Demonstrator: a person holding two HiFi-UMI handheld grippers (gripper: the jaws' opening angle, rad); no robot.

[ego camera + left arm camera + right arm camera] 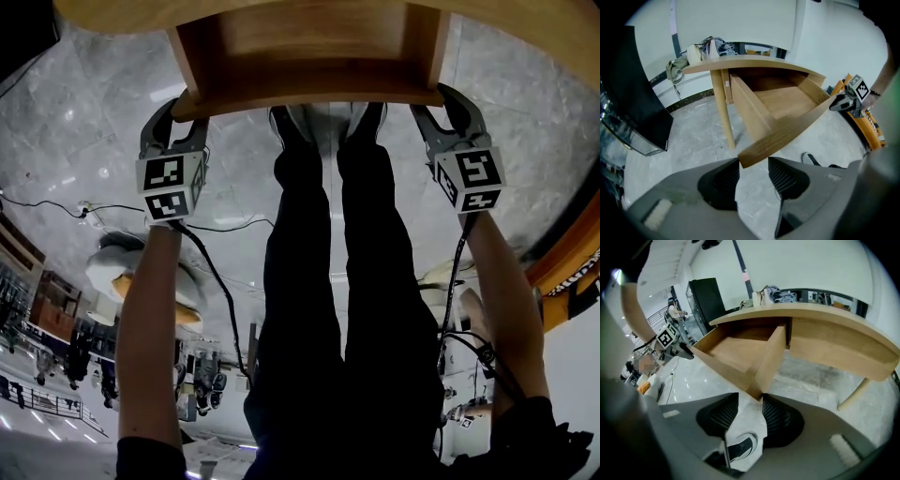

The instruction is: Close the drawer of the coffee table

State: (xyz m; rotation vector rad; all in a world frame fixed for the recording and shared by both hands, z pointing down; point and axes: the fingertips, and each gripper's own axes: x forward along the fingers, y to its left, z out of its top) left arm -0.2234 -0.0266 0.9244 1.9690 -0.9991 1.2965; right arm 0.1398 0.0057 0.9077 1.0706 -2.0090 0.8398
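Dark trouser legs [337, 281] stand facing the coffee table [754, 63], whose drawer [309, 94] is pulled well out. At its front's left corner the left gripper [753, 163] straddles the wood, jaws fairly wide; at the right corner the right gripper [751, 397] does likewise, jaws narrower, a gap beside one pad.

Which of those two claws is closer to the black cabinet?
Left. The left gripper is at the corner of the drawer on the side of the cabinet; the right gripper is at the other front corner, farther away.
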